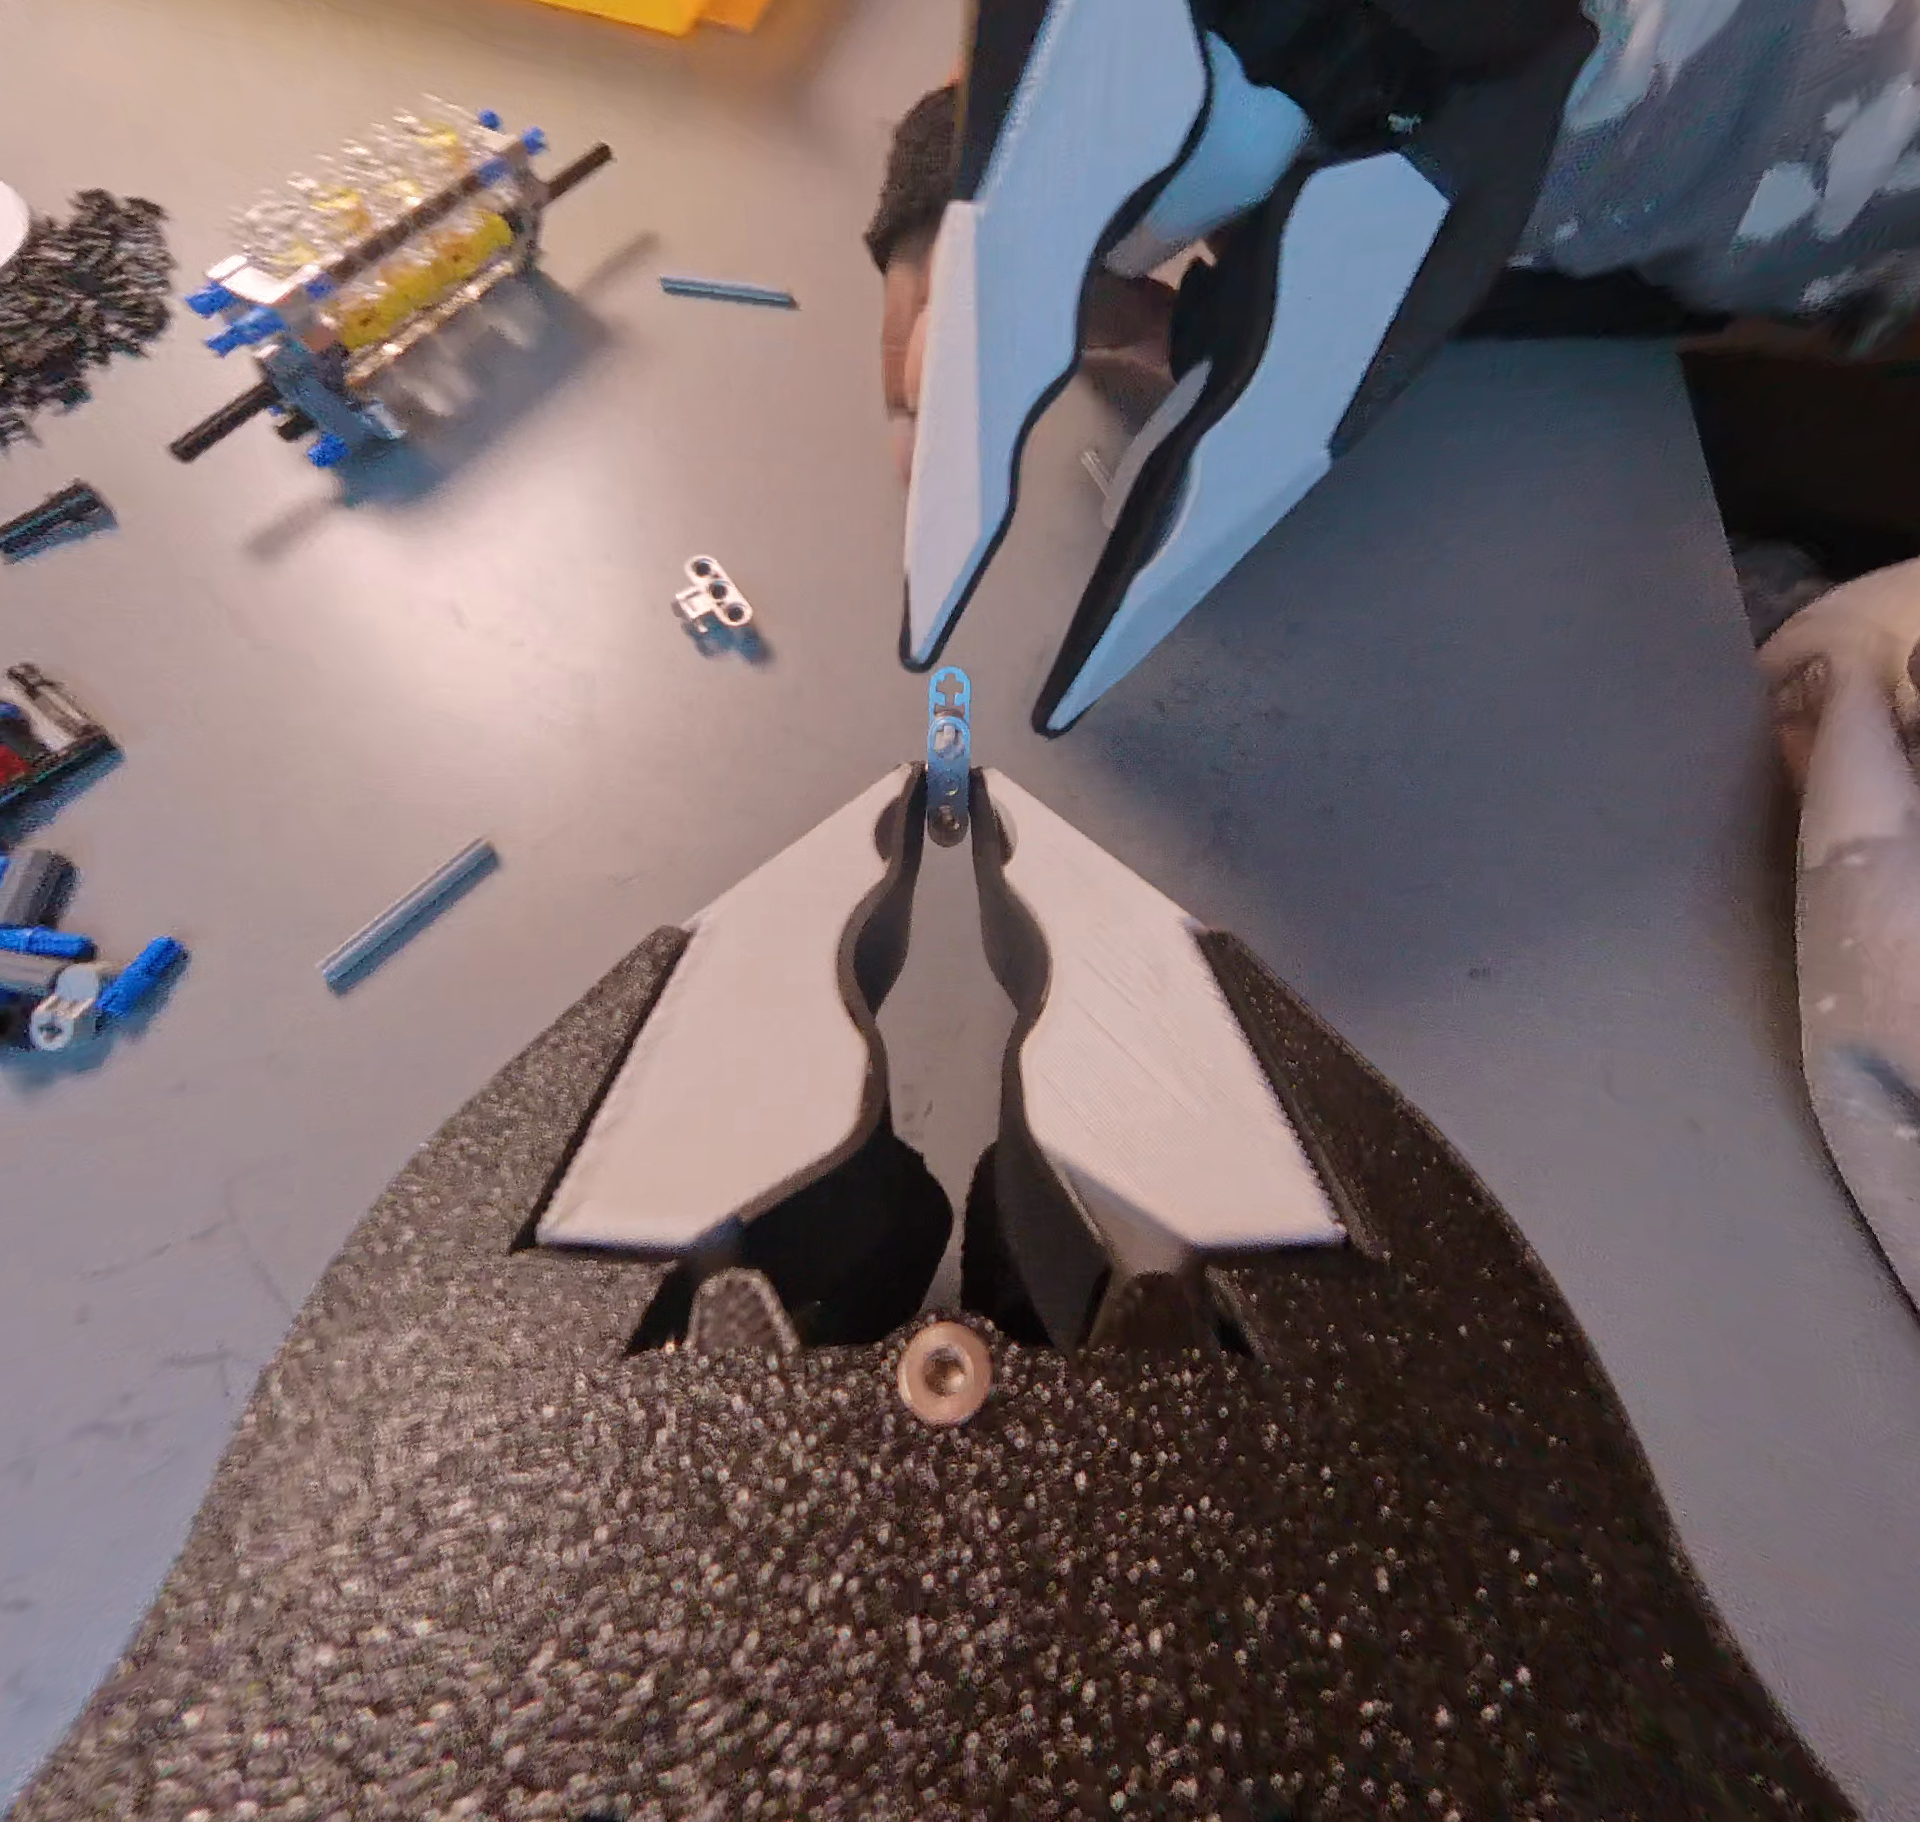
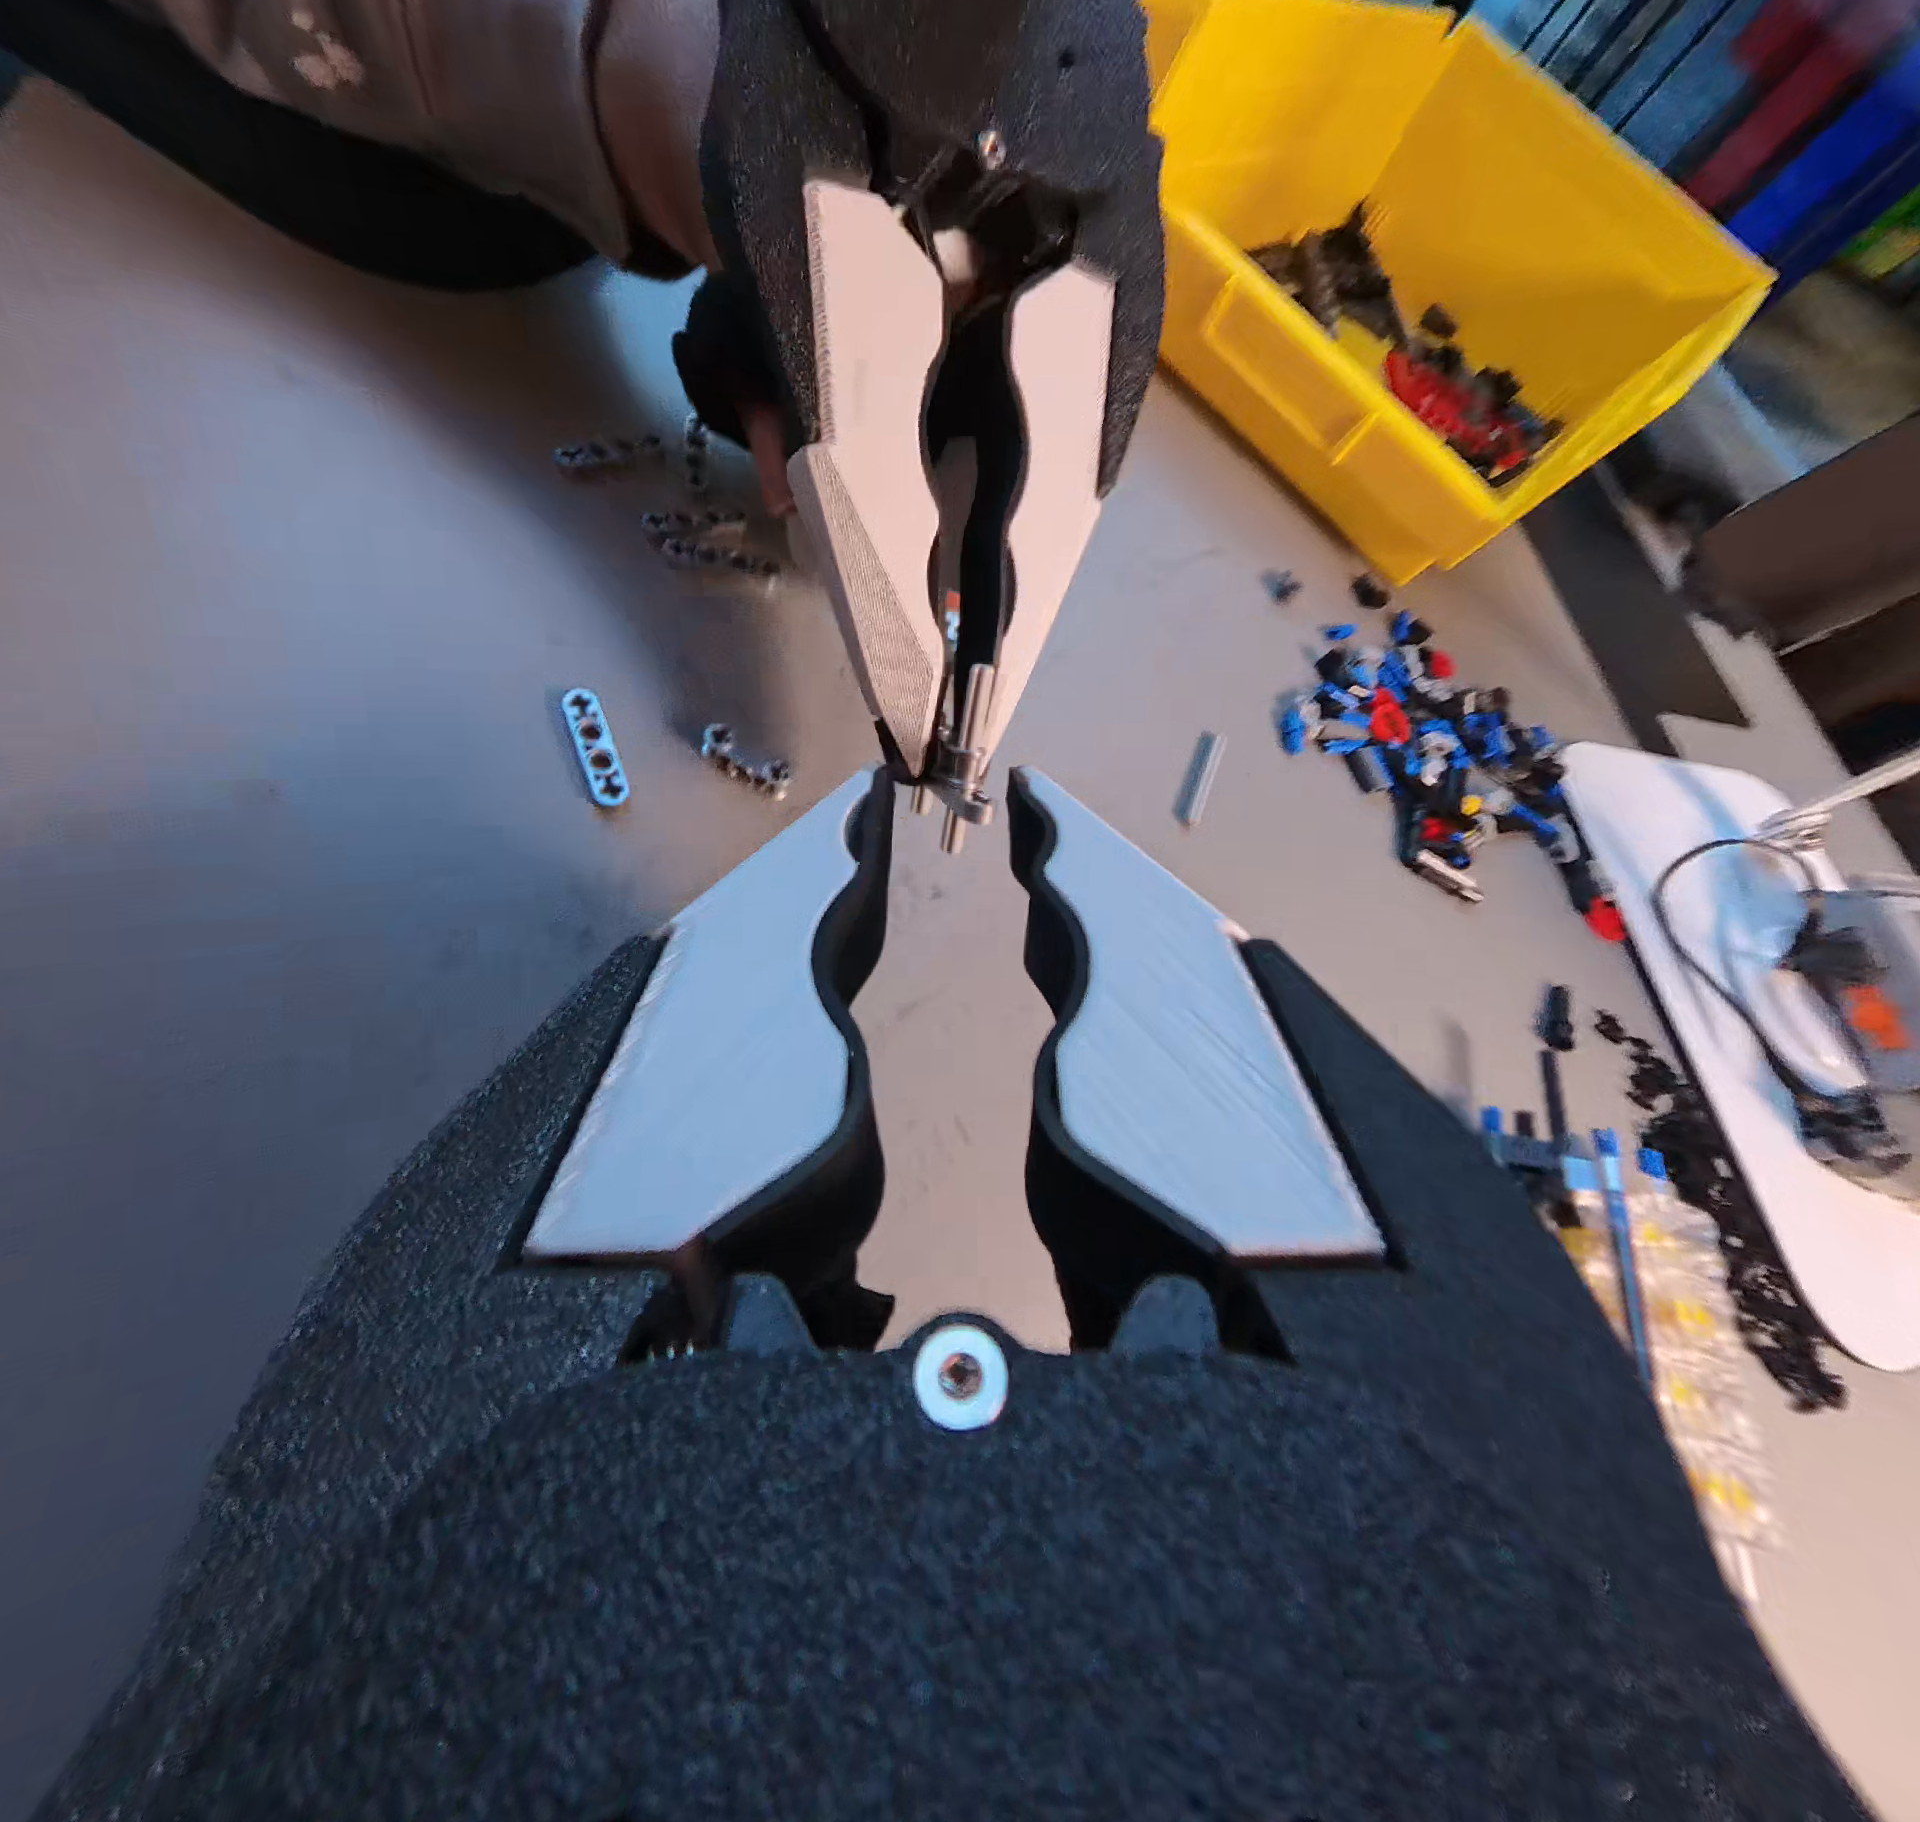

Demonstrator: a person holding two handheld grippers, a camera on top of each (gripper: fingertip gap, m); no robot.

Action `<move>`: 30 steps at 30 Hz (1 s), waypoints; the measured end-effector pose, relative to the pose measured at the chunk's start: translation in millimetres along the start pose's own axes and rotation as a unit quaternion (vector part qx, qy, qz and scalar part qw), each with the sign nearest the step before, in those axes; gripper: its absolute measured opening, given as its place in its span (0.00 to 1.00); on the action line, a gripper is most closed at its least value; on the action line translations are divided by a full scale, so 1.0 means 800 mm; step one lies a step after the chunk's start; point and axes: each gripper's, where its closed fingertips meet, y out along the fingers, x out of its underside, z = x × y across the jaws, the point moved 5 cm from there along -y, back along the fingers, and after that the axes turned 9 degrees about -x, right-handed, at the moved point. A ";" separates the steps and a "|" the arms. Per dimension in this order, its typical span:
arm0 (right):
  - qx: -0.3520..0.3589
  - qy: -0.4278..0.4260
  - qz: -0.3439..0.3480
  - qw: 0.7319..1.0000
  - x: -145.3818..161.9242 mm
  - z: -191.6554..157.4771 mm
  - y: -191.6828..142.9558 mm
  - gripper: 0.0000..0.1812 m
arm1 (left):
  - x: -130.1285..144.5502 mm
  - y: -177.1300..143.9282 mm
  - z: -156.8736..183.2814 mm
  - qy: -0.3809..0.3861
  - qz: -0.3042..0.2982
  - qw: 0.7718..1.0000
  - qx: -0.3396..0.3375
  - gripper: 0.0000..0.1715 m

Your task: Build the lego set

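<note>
My left gripper [image 1: 949, 785] is shut on a small thin blue-grey beam with holes [image 1: 950, 733], held upright above the grey table [image 1: 1351, 733]. In the right wrist view the left gripper [image 2: 940, 749] comes down from the top, and the held piece [image 2: 961, 785] shows as a grey part with a short axle through it. My right gripper [image 2: 951, 780] is open and empty, its fingertips on either side of the held piece and just short of it. In the left wrist view the right gripper [image 1: 987, 686] points down from above, open, its left fingertip almost touching the beam's top.
A clear, yellow and blue brick assembly [image 1: 384, 286], two grey axles [image 1: 727, 292] [image 1: 405, 915] and a small grey connector [image 1: 717, 603] lie on the left. A yellow bin [image 2: 1455, 318], a loose parts pile [image 2: 1434, 764], a white tray [image 2: 1714, 941] and a flat beam [image 2: 595, 746] also show. The tips of both grippers are at nearly the same place. From either gripper's tips it is about 8 cm to the small grey connector [image 1: 717, 603].
</note>
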 end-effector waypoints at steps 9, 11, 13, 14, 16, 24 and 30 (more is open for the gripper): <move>-0.066 0.028 -0.062 0.996 0.028 -0.015 0.016 0.03 | 0.014 0.023 0.018 0.087 -0.060 0.994 0.002 0.04; -0.072 0.048 -0.069 0.994 0.032 -0.013 0.014 0.01 | 0.016 0.021 0.014 0.077 -0.059 0.995 0.004 0.05; -0.068 0.066 -0.073 0.993 0.036 -0.008 0.011 0.00 | 0.017 0.019 0.013 0.066 -0.050 0.996 0.013 0.05; -0.075 0.073 -0.072 0.992 0.037 -0.008 0.010 0.00 | 0.017 0.019 0.013 0.060 -0.047 0.997 0.017 0.04; -0.078 0.080 -0.071 0.991 0.036 -0.008 0.010 0.00 | 0.017 0.020 0.013 0.058 -0.046 0.997 0.016 0.04; -0.074 0.074 -0.067 0.992 0.031 -0.008 0.017 0.11 | 0.016 0.022 0.011 0.048 -0.047 0.997 0.032 0.03; -0.102 0.097 -0.075 0.987 0.033 -0.007 0.021 0.03 | 0.022 0.025 0.009 0.048 -0.059 0.997 0.032 0.04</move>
